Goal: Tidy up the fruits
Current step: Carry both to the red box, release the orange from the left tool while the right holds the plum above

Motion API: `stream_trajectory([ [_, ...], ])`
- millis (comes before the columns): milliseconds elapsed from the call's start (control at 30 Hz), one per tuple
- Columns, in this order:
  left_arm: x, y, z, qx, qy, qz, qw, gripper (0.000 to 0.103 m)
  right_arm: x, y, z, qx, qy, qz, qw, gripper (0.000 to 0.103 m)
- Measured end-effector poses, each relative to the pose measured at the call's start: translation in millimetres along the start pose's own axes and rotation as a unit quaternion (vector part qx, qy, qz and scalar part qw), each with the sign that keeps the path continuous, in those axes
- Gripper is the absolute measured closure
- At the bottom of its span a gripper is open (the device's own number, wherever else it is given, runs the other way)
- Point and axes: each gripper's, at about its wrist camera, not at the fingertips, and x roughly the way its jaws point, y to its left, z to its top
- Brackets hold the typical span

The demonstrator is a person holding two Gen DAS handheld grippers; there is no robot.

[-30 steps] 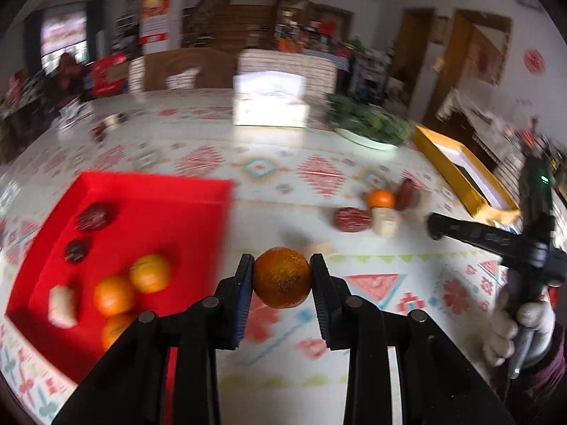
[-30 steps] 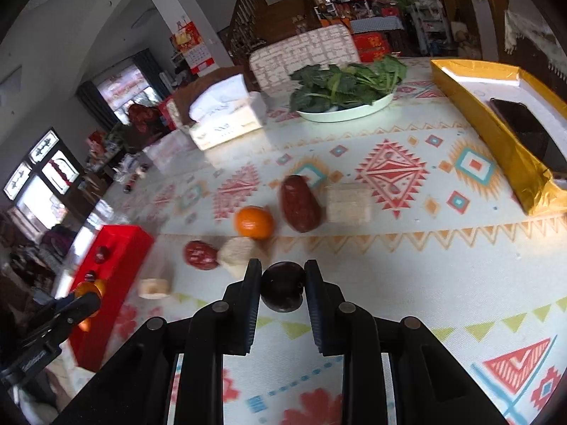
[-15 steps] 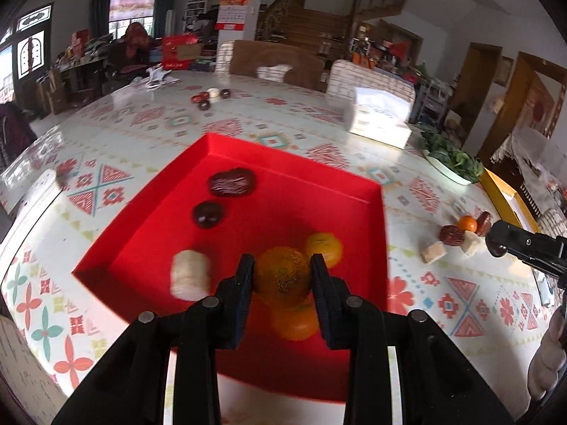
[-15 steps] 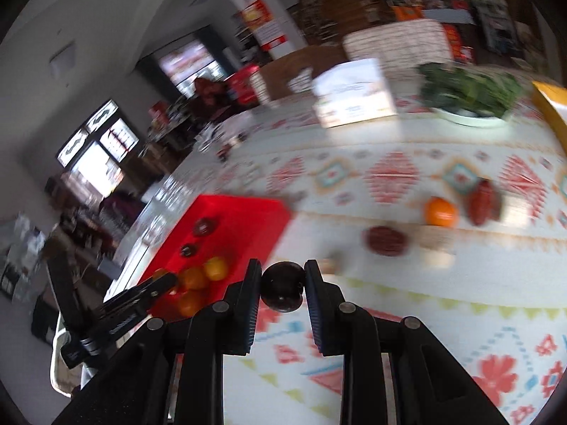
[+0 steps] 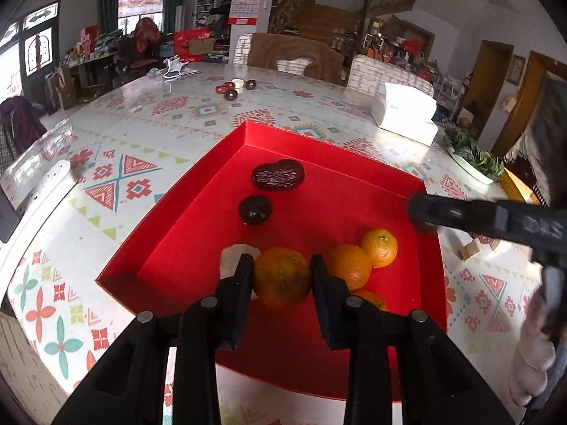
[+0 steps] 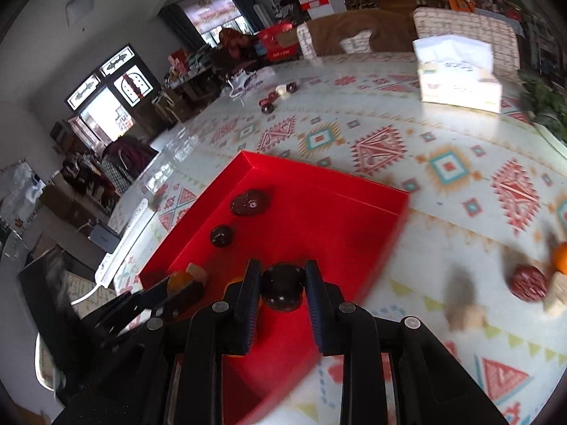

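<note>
My left gripper [image 5: 282, 278] is shut on an orange [image 5: 281, 276] and holds it over the near part of the red tray [image 5: 226, 150]. In the tray lie a red date [image 5: 278, 179], a dark round fruit [image 5: 254, 209], a pale chunk [image 5: 232, 256] and more oranges [image 5: 379, 248]. My right gripper [image 6: 281, 285] is shut on a dark round fruit [image 6: 282, 286] over the tray's [image 6: 319, 177] near right part. It also shows from the side in the left wrist view [image 5: 460, 212].
On the patterned tablecloth right of the tray lie a red date [image 6: 528, 282], an orange [image 6: 561, 256] and pale chunks [image 6: 464, 315]. A tissue box [image 5: 405, 113], a plate of greens [image 5: 473, 157] and small dark fruits [image 5: 235, 88] stand farther back.
Both grippers have come over the red tray with their fruit. The left one moved from the table's middle to the tray; the right one swung left from the loose fruit and closed in.
</note>
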Motion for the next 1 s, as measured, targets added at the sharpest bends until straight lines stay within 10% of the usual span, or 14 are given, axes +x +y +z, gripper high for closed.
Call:
stream_trajectory([
  [433,-7.9,19.4,4.7,-0.035,-0.01,-0.024,0.999,0.048,49.1,8.4,15.2,-0.006,0.03,-0.019,0.999,0.074],
  [1000,-48.5,6.9,5.0,-0.041,-0.041,-0.032,0.9978,0.032,0.5,12.4,10.8,-0.005,-0.016,-0.008,1.0,0.07],
])
